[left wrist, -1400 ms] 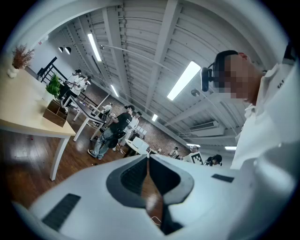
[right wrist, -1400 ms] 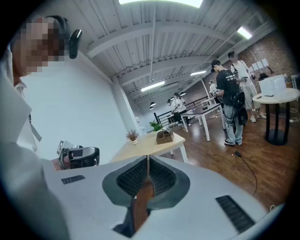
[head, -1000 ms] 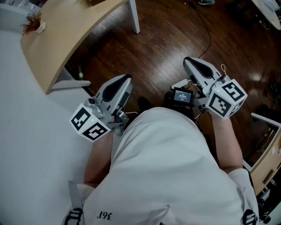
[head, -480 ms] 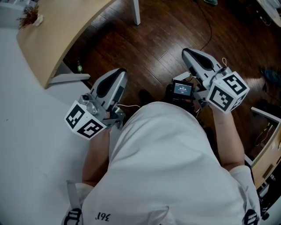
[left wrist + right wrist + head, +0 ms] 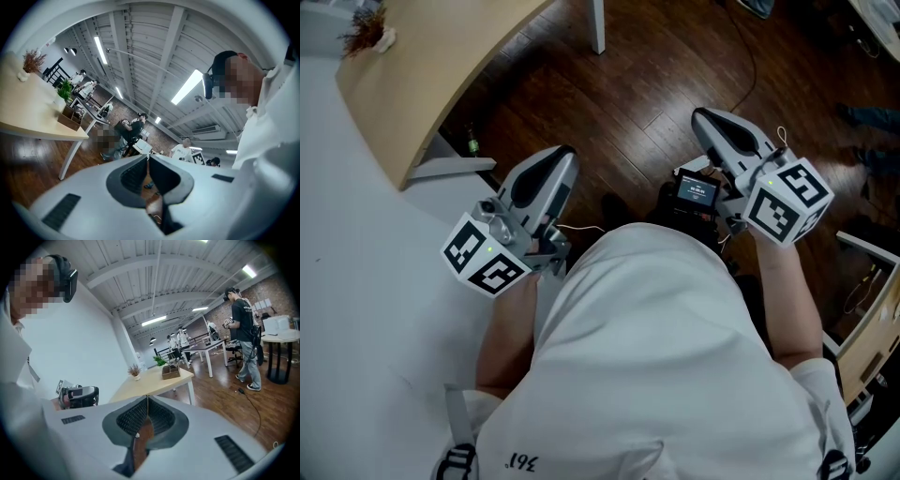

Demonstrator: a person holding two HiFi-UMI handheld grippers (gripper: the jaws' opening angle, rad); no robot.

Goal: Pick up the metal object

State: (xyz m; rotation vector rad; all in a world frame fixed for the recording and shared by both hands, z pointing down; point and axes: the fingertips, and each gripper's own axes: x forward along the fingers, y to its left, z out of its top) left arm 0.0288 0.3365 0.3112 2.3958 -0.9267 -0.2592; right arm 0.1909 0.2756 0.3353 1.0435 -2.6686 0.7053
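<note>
The left tool [image 5: 147,160] is clenched, its pads meeting with nothing between them, and the right tool [image 5: 147,401] is clenched and empty too. Both hang at the person's waist over the dark wooden floor [image 5: 647,84]. The metal object shows in no view, so I cannot tell where it lies. The pale worktop [image 5: 422,75] at the upper left carries a small dried plant [image 5: 366,37] and, in the right gripper view, a box [image 5: 170,371], but nothing that reads as metal. The main risk, as I judge it, is a blind approach: with the target unseen, a reach may head for the wrong spot. A second risk is going in clenched — closed tips would likely shove a hard, smooth object away or knock it off an edge rather than take it. A cable [image 5: 742,66] runs across the floor ahead, and another person [image 5: 244,329] stands in the room, so a step forward with eyes down could snag or bump.
</note>
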